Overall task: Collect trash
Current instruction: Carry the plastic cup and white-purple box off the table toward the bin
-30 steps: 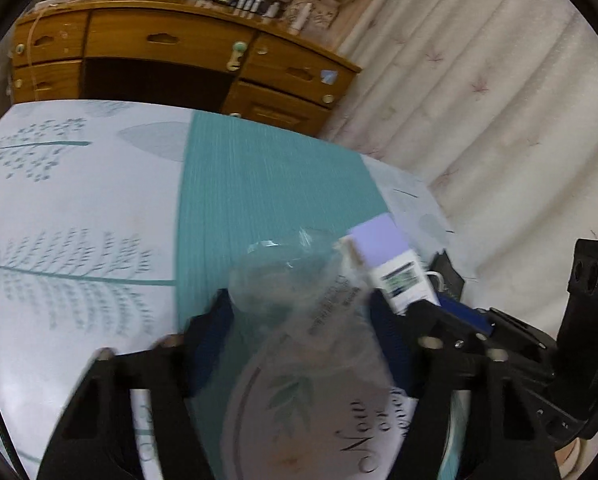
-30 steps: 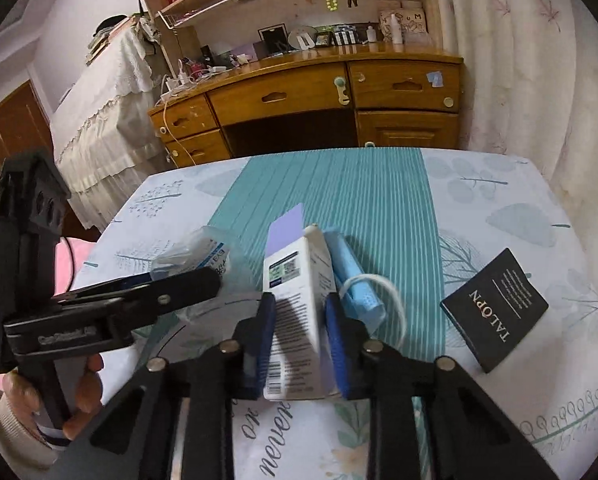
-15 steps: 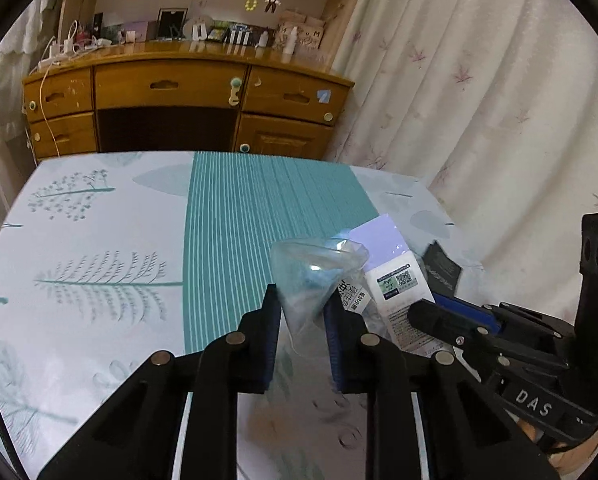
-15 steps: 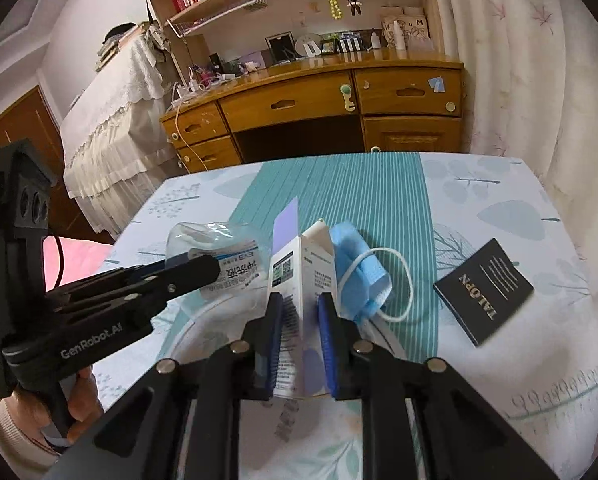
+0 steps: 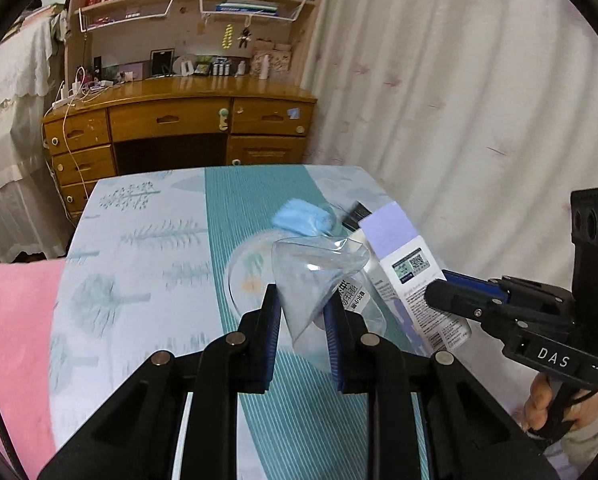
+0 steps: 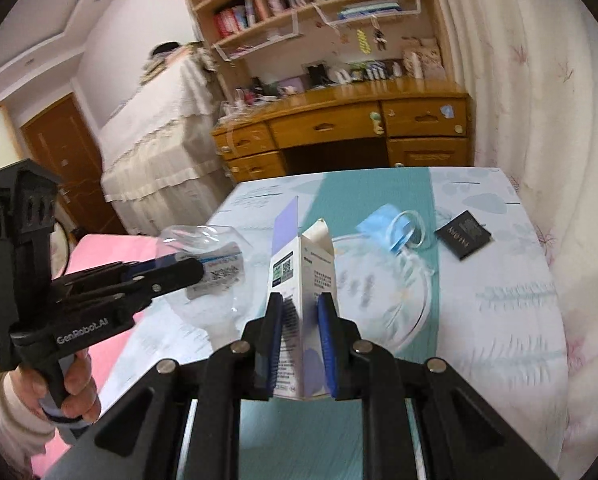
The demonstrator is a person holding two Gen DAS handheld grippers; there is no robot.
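My left gripper [image 5: 302, 300] is shut on a crumpled clear plastic wrapper [image 5: 315, 272] with a printed label, held up above the bed. From the right wrist view the same wrapper [image 6: 207, 252] hangs at the left gripper's [image 6: 197, 270] tips. My right gripper [image 6: 302, 300] is shut on a white and lilac carton [image 6: 299, 272] with a QR code, also lifted; in the left wrist view that carton [image 5: 407, 276] sits at the right. A blue face mask [image 6: 387, 228] lies on the bedspread beyond both grippers.
A small black booklet [image 6: 463, 234] lies on the bed right of the mask. The leaf-print bedspread [image 5: 139, 248] has a teal stripe; a pink cover [image 5: 11, 340] lies at its left. A wooden desk [image 5: 179, 128] and shelves stand beyond. Curtains [image 5: 459, 120] hang at right.
Both grippers have risen and pulled back from the bed, carrying the wrapper and the carton. The left jaws closed on the wrapper early on. The mask stayed on the bedspread.
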